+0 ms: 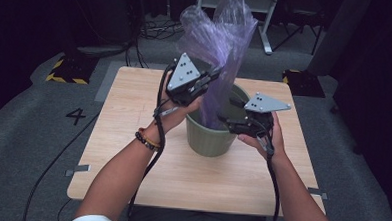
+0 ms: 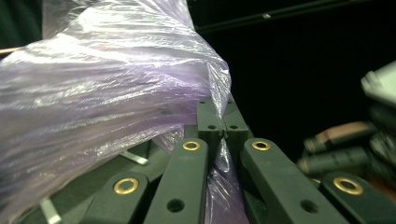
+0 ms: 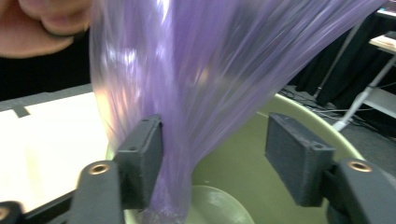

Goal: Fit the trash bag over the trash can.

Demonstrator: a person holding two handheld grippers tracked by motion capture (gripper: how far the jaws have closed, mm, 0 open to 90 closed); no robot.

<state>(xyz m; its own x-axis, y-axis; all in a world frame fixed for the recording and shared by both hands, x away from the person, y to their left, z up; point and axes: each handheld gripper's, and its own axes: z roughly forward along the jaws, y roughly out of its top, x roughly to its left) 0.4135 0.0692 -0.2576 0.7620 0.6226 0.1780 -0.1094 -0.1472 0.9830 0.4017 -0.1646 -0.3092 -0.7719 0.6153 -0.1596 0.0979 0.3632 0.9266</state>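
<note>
1. The left gripper [image 1: 211,75] is clenching a fold of the purple plastic bag [image 1: 222,36], with its jaws closed tight on the film; in the left gripper view the bag [image 2: 107,93] is bunching out to the left of the pinched jaw tips.
2. That gripper is sitting above the far left part of the green bin's [image 1: 208,138] rim, with the bag billowing up and away beyond it toward the far side of the table [image 1: 132,138].
3. The right gripper [image 1: 223,119] is reaching in from the right at the near right part of the bin's rim, and its jaws are standing apart, released.
4. In the right gripper view the bag [image 3: 210,70] is hanging down between those jaws: the film is lying against the left pad [image 3: 144,149], while the right pad [image 3: 294,154] is standing well clear of it.
5. The lower end of the bag is dropping inside the bin [image 3: 243,154], and its twisted tail is reaching down toward the bin's bottom.
6. The bin is standing upright near the middle of the table, between the person's two hands.
7. The person's left hand [image 1: 176,112] is touching the bin's left side just under the left gripper.
</note>
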